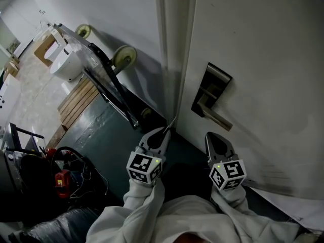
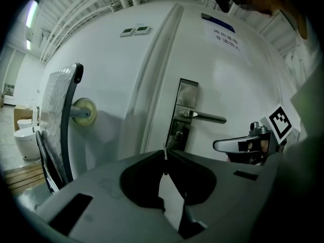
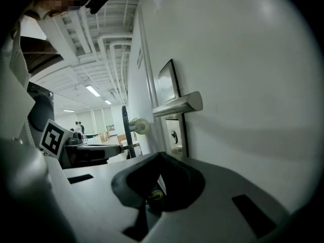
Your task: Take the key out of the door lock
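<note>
both tongs are closed: left gripper point(image 2: 165, 161) pinches a thin silvery sliver, seemingly the key point(image 1: 172, 121), just clear of the lock point(image 2: 178, 134); right gripper point(image 3: 158, 161) is empty. extraction looks done; next, carry it away, grip firm.

Dark green floor point(image 1: 96, 130), wooden pallet point(image 1: 76, 101), upended trolley point(image 1: 109, 85), possibly a red tool point(image 1: 62, 178) among cables point(image 1: 78, 162)

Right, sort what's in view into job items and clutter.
Job: thin metal key in the shut jaws of the left gripper; dark metal lock plate with lever handle; white door.
Clutter: grey platform trolley with cream wheels; white ceramic toilet; wooden slatted pallet; red device among black cables.
</note>
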A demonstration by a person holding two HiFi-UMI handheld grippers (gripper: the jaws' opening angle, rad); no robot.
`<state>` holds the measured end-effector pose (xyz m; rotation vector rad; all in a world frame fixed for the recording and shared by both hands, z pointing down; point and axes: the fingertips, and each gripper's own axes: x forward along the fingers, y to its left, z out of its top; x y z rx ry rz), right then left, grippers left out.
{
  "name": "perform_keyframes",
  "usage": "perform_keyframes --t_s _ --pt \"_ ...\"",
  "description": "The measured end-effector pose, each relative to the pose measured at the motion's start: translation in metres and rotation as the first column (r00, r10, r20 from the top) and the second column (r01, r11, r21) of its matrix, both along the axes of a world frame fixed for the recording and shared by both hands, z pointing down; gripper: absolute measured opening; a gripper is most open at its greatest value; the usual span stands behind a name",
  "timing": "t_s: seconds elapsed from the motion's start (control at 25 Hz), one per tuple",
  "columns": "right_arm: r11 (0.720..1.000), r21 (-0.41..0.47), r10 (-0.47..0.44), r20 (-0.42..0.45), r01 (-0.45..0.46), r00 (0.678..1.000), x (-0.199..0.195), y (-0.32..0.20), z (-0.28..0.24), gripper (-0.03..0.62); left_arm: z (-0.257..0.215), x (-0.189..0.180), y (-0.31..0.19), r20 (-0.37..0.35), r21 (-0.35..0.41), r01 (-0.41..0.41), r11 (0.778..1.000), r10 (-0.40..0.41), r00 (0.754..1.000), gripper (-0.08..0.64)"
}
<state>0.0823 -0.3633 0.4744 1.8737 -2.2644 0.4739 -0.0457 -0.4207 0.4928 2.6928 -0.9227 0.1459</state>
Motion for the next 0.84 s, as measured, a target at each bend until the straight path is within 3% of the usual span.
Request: perform_keyframes --t_s 0.84 --pt "0.996 0.029 0.089 -0.016 -0.089 0.996 0.020 0.022 -0.007 0.051 -0.001 0.007 0.019 -0.009 -0.010 -0.024 1.000 0.024 1.000 0.026"
